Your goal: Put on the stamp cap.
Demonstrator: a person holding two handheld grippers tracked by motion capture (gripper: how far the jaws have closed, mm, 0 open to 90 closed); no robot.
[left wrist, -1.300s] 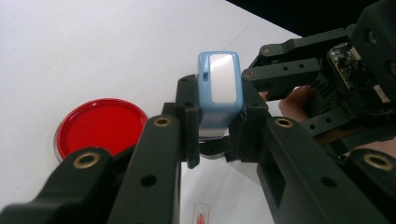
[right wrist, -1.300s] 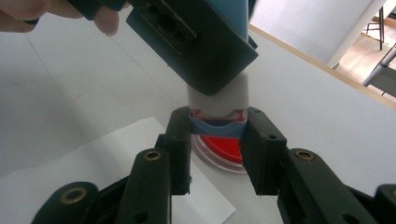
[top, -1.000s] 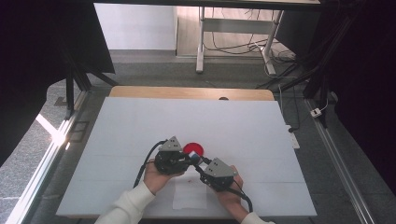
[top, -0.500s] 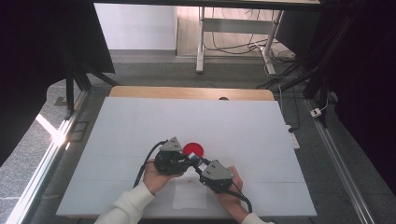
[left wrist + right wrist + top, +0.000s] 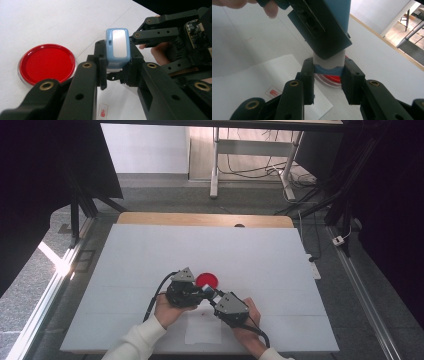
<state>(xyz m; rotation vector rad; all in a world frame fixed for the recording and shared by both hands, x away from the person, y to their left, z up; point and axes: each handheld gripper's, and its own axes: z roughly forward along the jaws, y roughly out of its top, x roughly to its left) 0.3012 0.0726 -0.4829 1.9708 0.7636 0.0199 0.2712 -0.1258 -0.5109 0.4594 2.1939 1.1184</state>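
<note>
Stamp (image 5: 117,48): small blue-and-white plastic block, held above the surface between both grippers, just right of the pad.
Pad (image 5: 47,63): red round ink dish, flat on the white surface (image 5: 280,255).
Left gripper (image 5: 117,72): jaws closed on the stamp's lower body.
Right gripper (image 5: 329,75): jaws closed on its blue-banded end.
Paper (image 5: 242,82): white sheet lying below.
Handling: likely light, rigid and smooth; grip the flat sides squarely, as plastic may slip.

The small blue stamp (image 5: 117,48) (pale grey face) is held above the table, just beside the red pad (image 5: 47,63).
</note>
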